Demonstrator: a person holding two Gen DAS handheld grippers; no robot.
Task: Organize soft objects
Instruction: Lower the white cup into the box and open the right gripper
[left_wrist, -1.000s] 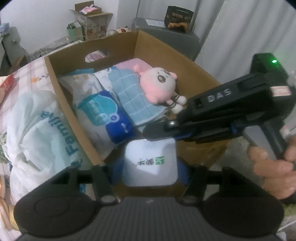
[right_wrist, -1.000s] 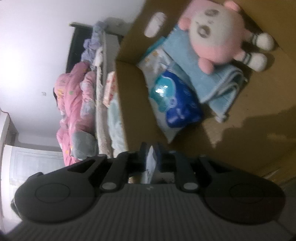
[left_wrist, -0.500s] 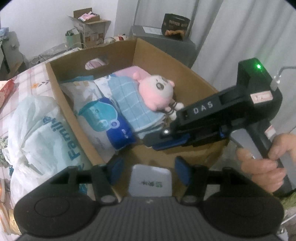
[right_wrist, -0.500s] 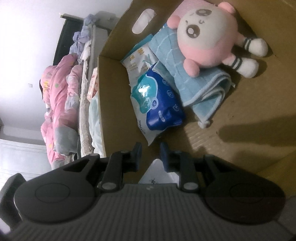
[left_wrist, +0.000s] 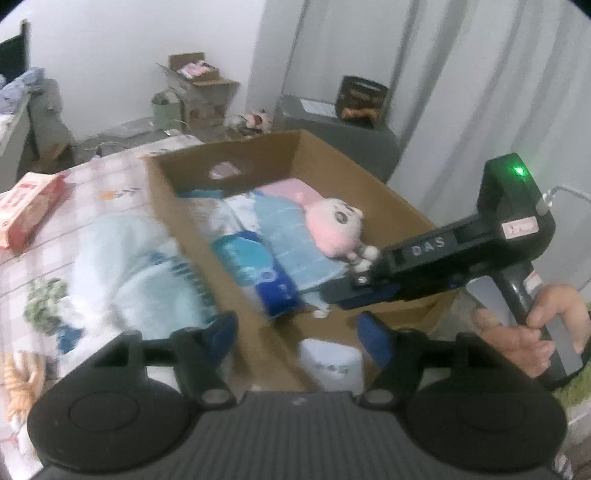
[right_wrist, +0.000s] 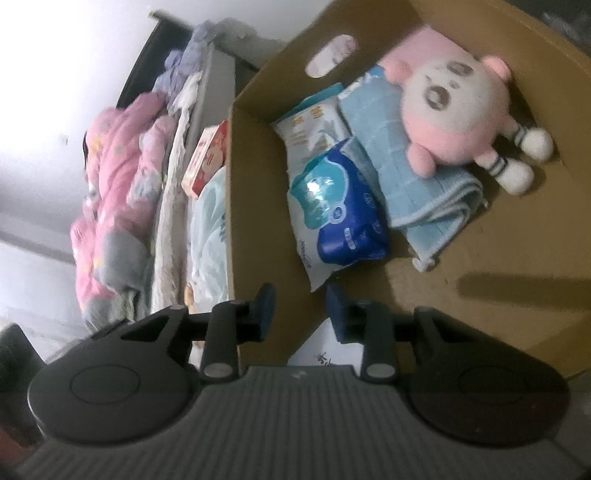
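A white tissue pack (left_wrist: 330, 363) lies on the floor of the cardboard box (left_wrist: 162, 199), in its near corner. My left gripper (left_wrist: 297, 336) hovers over it, jaws opening, the pack below and between the fingers, untouched. My right gripper (right_wrist: 301, 308) reaches in from the right, seen in the left wrist view as a black tool (left_wrist: 461, 251). Its jaws are opening too, above the pack (right_wrist: 321, 354) without pressing it. Farther in lie a pink plush (right_wrist: 447, 107), a folded blue towel (right_wrist: 406, 177) and a blue wipes pack (right_wrist: 340, 206).
A large pale-blue plastic bag (left_wrist: 147, 280) rests on the bed against the box's left wall. A red carton (left_wrist: 26, 206) lies farther left. Pink bedding (right_wrist: 114, 177) is heaped beyond. A hand (left_wrist: 535, 332) grips the right tool. Cardboard boxes (left_wrist: 195, 92) and a grey cabinet (left_wrist: 332, 125) stand behind.
Both grippers were shut on the white pack a second ago. They have let it go and drawn up and back, and it now lies in the box corner.
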